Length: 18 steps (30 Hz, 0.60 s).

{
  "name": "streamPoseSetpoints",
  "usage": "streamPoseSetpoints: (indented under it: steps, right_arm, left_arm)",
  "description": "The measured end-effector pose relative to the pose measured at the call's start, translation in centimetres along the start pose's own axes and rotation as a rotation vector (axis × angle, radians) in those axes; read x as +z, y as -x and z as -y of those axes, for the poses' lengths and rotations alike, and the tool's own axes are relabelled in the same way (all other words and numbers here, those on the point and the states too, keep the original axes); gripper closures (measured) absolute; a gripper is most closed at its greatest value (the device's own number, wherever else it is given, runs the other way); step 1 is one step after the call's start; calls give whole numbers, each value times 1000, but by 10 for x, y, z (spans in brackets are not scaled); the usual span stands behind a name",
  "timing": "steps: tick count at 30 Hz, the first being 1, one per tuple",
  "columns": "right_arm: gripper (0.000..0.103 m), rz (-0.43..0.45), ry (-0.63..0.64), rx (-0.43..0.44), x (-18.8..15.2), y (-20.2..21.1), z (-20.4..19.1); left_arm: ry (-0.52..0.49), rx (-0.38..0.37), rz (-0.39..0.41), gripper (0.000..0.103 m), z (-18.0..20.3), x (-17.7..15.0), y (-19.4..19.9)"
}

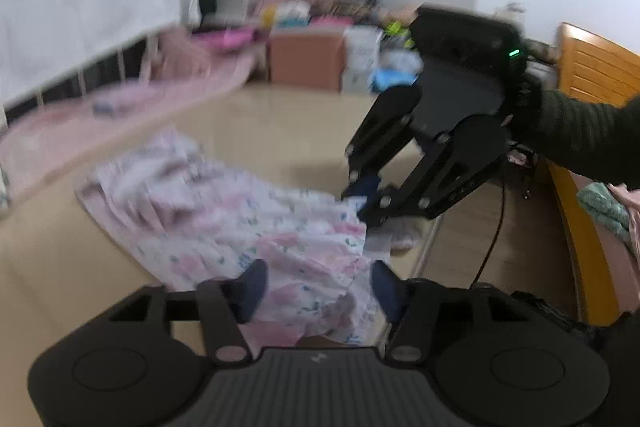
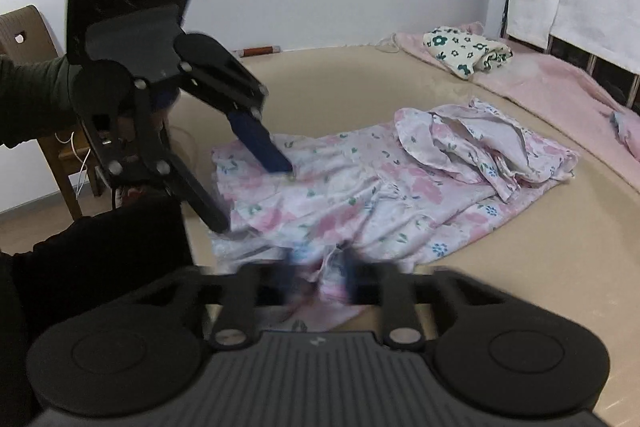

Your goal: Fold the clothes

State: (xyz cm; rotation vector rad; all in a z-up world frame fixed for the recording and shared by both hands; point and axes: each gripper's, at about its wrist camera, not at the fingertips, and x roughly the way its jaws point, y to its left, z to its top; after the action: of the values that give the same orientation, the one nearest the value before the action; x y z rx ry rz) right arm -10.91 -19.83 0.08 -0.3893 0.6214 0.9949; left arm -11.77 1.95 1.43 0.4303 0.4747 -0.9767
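The floral garment (image 2: 384,183) lies crumpled on the beige bed (image 2: 520,267), spreading ahead of both sets of jaws; the left gripper (image 1: 316,293) has its jaws apart, cloth bunched in the gap between the blue pads, one pad (image 1: 252,287) resting against the fabric; the right gripper (image 2: 318,273) has its jaws drawn in on a fold of the near hem, pinching it; from the left wrist view its tips meet at the garment's edge; a dark sleeve (image 1: 588,143) trails behind it; a pink blanket (image 2: 540,67) lies beyond.
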Motion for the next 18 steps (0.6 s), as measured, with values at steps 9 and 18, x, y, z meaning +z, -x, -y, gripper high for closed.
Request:
streamPoseSetpoints:
  steps: [9, 18]
  right_arm:
    - [96, 52, -98, 108, -1, 29, 5]
    - [10, 5, 173, 85, 2, 50, -33]
  left_arm:
    - [-223, 121, 93, 13, 35, -15, 25]
    - [-544, 44, 16, 18, 65, -37, 12]
